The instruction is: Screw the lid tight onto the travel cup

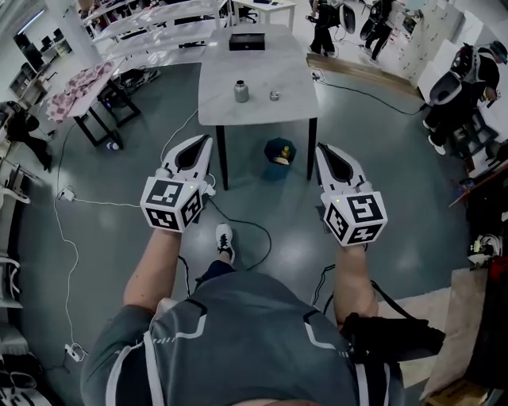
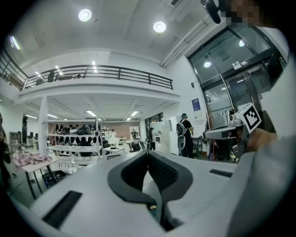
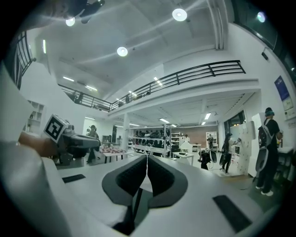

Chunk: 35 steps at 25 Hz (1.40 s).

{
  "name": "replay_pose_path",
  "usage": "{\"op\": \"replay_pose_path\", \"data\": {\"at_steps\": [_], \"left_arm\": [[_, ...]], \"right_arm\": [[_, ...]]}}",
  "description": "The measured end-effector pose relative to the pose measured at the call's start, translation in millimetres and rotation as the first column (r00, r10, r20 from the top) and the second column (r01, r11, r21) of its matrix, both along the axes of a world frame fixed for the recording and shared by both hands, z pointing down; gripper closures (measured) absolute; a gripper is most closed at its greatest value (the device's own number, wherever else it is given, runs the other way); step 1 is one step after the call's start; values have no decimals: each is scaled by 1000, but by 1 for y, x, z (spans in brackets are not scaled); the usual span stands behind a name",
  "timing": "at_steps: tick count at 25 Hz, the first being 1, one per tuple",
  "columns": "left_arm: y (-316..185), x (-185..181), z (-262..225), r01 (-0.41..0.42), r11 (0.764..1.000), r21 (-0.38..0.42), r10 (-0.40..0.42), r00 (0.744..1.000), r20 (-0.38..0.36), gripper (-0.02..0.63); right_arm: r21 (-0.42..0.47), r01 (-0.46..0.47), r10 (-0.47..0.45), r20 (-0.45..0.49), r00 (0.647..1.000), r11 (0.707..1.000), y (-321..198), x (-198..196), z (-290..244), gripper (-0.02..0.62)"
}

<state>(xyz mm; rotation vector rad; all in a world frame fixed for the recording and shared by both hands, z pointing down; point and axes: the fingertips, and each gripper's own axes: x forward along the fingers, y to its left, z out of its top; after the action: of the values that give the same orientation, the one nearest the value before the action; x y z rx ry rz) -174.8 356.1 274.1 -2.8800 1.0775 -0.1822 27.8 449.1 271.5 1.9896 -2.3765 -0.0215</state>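
1. Tongs first: both pairs are pressed together with nothing in them. The left tongs (image 1: 203,143) and right tongs (image 1: 322,149) are held out level in front of me, side by side and well apart.
2. I'd call this the approach step, since nothing's picked up yet. The cup (image 1: 241,91) stands upright on the counter (image 1: 254,59) ahead. The lid (image 1: 275,96) lies near it on the right, not touching, so it's plainly off.
3. Next move as I see it: get in close to the counter and spread both tongs. Then pinch the cup body with one pair to steady it and take the lid with the other. After that, set the lid square on the mouth and twist. It's a small lid, so I reckon the grip could slip.
4. There's also a black box (image 1: 247,41) at the far end of the counter, well out of the way.
5. In the way: a dark blue thing (image 1: 279,151) sits on the floor between the counter's near legs. A cable (image 1: 255,227) also snakes past my shoe (image 1: 225,238), which looks like a trip risk to me. The people (image 1: 324,24) beyond are well off.
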Motion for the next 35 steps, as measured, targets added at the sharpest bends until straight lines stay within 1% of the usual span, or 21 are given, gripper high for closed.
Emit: {"op": "replay_pose_path", "data": {"at_steps": [3, 5, 8, 11, 15, 19, 24, 30, 32, 35], "left_arm": [[-22, 7, 4, -23, 1000, -10, 23, 1000, -9, 597], [-41, 11, 4, -32, 999, -1, 32, 999, -23, 597], [-81, 12, 2, -31, 999, 16, 32, 999, -41, 597], [-125, 11, 1, -32, 999, 17, 33, 998, -60, 597], [-179, 11, -1, -52, 999, 13, 52, 997, -65, 597], [-237, 6, -2, -52, 999, 3, 52, 996, -69, 597], [-293, 2, 6, -74, 997, -8, 73, 995, -68, 597], [-349, -5, 20, -94, 995, -22, 93, 993, -67, 597], [-363, -5, 28, -97, 995, -37, 95, 993, -67, 597], [-376, -1, 32, -110, 993, -49, 105, 991, -87, 597]], "right_arm": [[0, -12, 12, -13, 1000, 1000, -21, 5, -1, 566], [-2, -27, 27, -22, 999, 1000, -40, 8, -3, 566], [-2, -43, 43, -33, 999, 999, -75, 10, -9, 566], [-6, -53, 53, -46, 998, 999, -115, 9, -11, 566], [-11, -71, 70, -38, 997, 997, -166, 9, -14, 566], [-20, -75, 74, -40, 996, 997, -217, 3, -15, 566], [-45, -108, 106, -38, 994, 993, -274, 3, -8, 566], [-57, -146, 144, -48, 988, 988, -326, 1, 0, 566], [-71, -156, 153, -50, 987, 985, -338, 1, 3, 566], [-88, -153, 147, -65, 987, 984, -353, 4, 5, 566]]}}
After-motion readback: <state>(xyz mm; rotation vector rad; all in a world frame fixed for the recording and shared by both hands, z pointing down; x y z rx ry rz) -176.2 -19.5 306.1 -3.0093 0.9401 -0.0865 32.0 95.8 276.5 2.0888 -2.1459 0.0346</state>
